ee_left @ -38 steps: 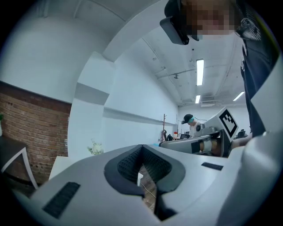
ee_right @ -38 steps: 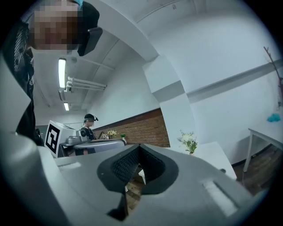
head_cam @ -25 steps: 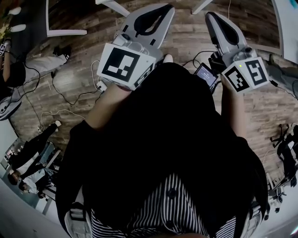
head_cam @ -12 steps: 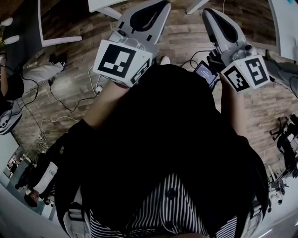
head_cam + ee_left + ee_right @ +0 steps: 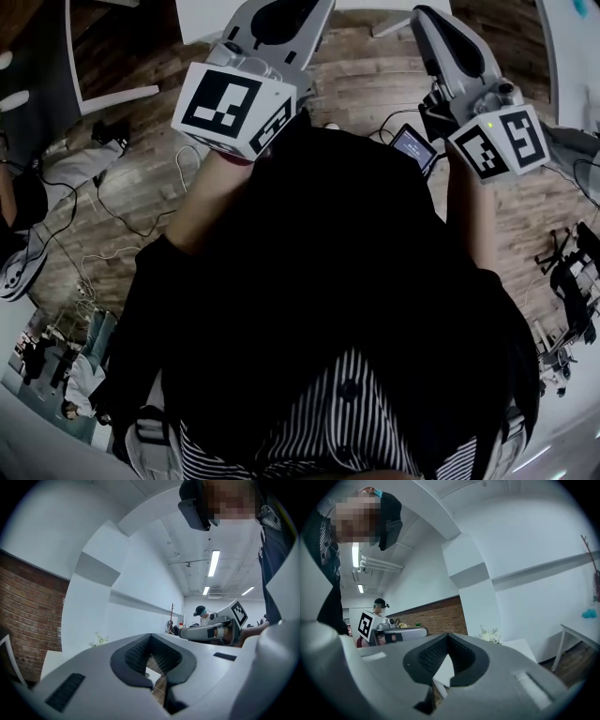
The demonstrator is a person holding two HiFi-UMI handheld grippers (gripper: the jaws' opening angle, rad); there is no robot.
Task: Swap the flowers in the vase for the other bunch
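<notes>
The flowers (image 5: 490, 633) are a small bunch of pale blossoms on thin green stems. They stand at the near edge of the white desk (image 5: 525, 645), and in the right gripper view they show just right of the right tool's (image 5: 449, 635) tip. The tool's body hides whatever holds them, so I cannot tell whether that is the vase. I also cannot tell which of the two bunches this is.

Both tools are pressed together and hold nothing: the left tool (image 5: 151, 635) and the right one meet at their tips, short of the desk. If either reaches the stems without spreading first, it would likely push the bunch over rather than take it. A hard squeeze could also bruise such slender stalks. A tall, narrow container at the edge of the desk could tip from a sideways knock.

Loose cables (image 5: 122, 202) snake over the wood-plank floor (image 5: 375, 75) on the way to the desk, and a foot could catch on them.

The tools have smooth grey moulded shells, and their black pads (image 5: 424, 658) are ribbed like rubber. The desk top is flat and matte. Beyond the desk runs a rough red brick wall (image 5: 436, 616).
</notes>
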